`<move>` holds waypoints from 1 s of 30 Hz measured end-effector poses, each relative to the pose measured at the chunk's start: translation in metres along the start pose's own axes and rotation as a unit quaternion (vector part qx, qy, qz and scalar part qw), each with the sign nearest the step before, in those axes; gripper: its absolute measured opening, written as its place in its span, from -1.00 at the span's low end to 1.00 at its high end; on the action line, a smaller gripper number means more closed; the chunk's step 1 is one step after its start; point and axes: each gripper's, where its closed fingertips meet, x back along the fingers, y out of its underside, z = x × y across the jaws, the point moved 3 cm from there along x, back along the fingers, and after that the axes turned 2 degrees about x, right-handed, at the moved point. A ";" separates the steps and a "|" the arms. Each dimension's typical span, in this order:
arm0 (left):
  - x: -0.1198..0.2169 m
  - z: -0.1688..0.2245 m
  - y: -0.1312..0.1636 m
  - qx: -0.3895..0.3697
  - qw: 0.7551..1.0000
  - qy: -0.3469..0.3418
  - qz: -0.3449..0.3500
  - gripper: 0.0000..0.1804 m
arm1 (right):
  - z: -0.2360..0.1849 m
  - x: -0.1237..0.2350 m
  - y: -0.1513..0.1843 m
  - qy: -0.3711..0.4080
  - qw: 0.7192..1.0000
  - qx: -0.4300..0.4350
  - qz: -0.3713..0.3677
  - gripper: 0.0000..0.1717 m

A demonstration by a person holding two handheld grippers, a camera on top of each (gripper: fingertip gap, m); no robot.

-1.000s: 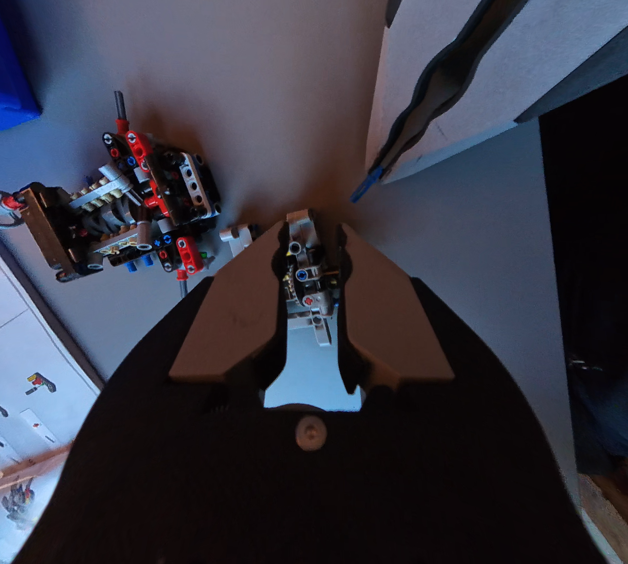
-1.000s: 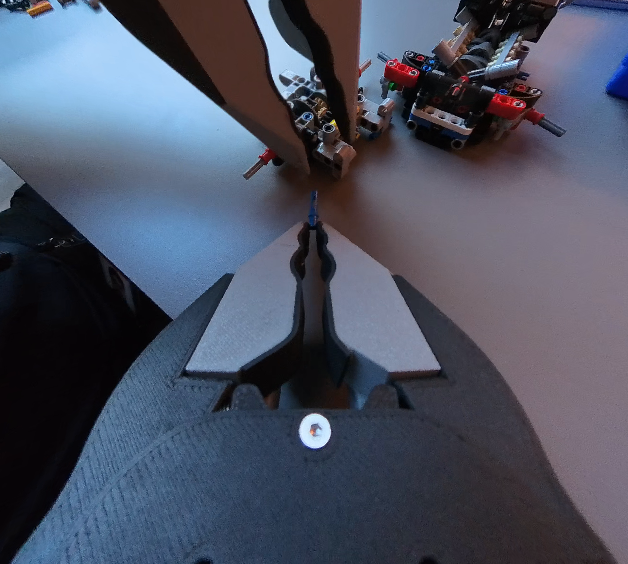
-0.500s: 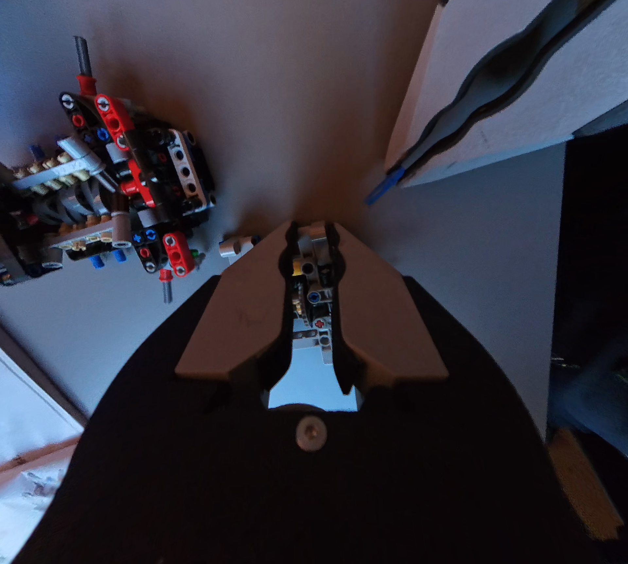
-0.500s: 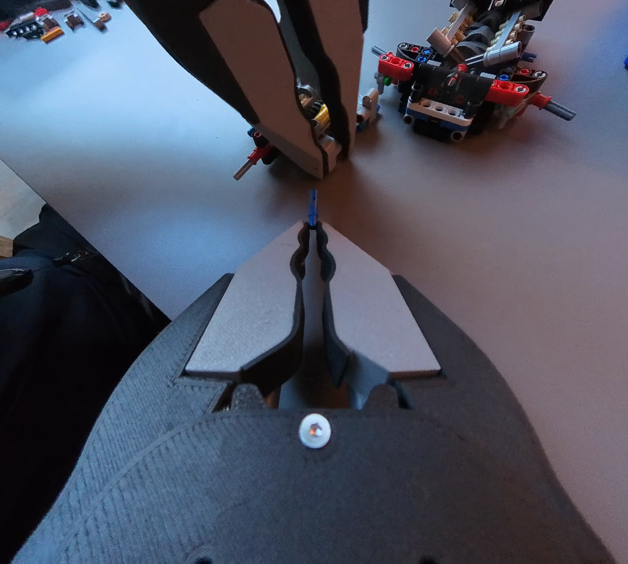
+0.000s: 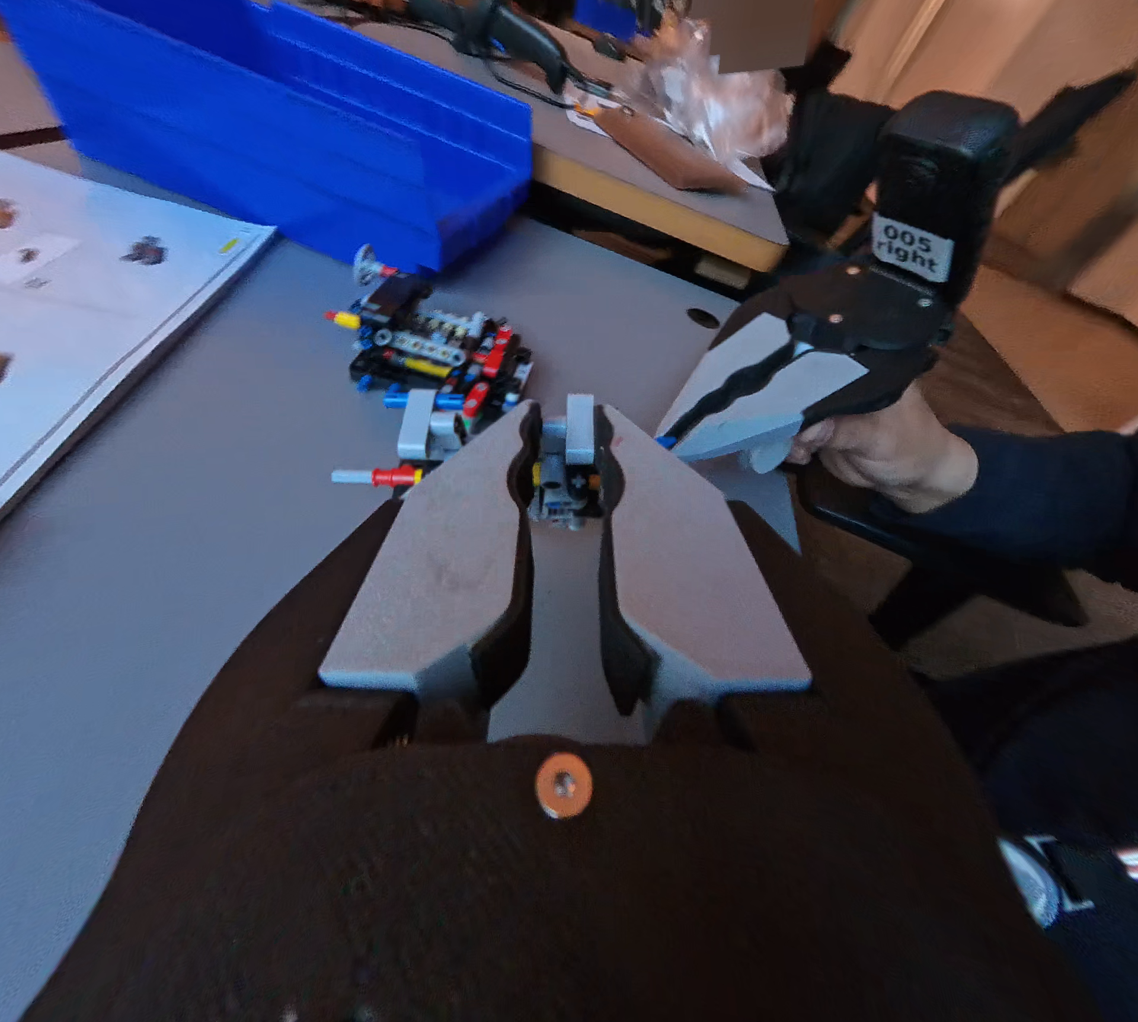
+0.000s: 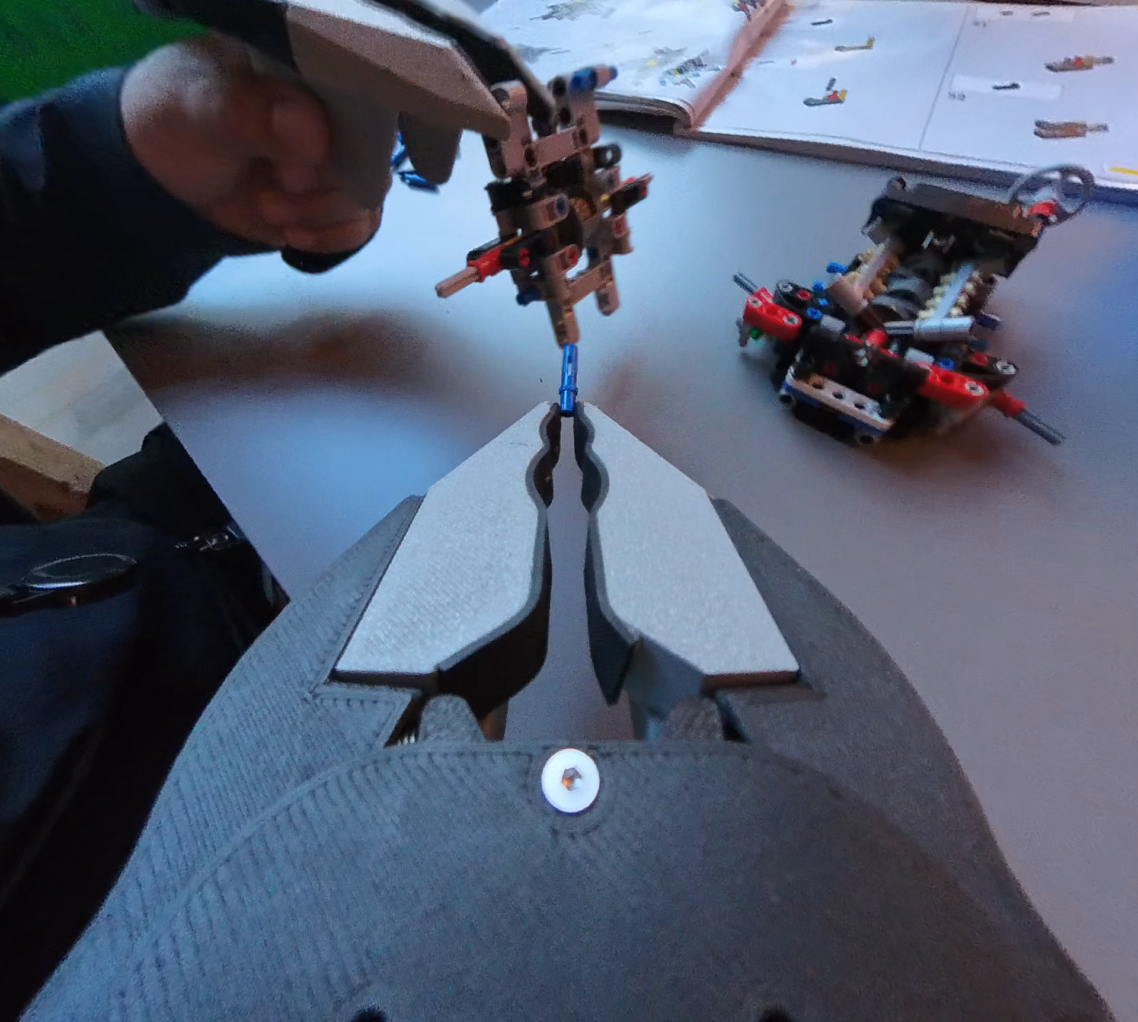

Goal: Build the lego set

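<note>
My left gripper (image 5: 565, 426) is shut on a small grey and black brick assembly (image 5: 563, 475) with a red and grey axle and holds it in the air above the grey table (image 5: 154, 561). The right wrist view shows it hanging from the left gripper (image 6: 520, 115), the assembly (image 6: 557, 216) well above the table. My right gripper (image 6: 568, 409) is shut on a thin blue pin (image 6: 568, 376) that sticks out forward, its tip just below the assembly's lowest grey beam. In the left wrist view the right gripper (image 5: 668, 438) is close on the right with the pin's blue end showing.
A larger brick model (image 6: 893, 333) with red, black and grey parts lies on the table (image 6: 800, 561), also in the left wrist view (image 5: 440, 349). An open instruction booklet (image 6: 862, 62) lies behind it. A blue bin (image 5: 265, 124) stands at the back. A person's hand (image 5: 880, 450) holds the right gripper.
My left gripper closed on the small assembly on the table and lifted it into the air, tilting up. My right gripper kept the blue pin and now points it at the assembly's underside.
</note>
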 end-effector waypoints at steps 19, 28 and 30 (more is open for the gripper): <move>0.044 0.009 0.082 0.023 0.981 -0.103 -0.165 -0.83 | -0.019 -0.032 0.002 0.004 0.998 0.042 -0.038 -0.99; 0.054 0.032 0.085 0.026 0.981 -0.045 -0.185 -0.71 | -0.044 -0.019 0.015 -0.001 0.996 0.063 -0.057 -0.99; 0.063 0.032 0.080 -0.021 0.980 -0.041 -0.195 -0.76 | -0.056 -0.017 0.019 -0.025 0.995 0.073 -0.062 -0.99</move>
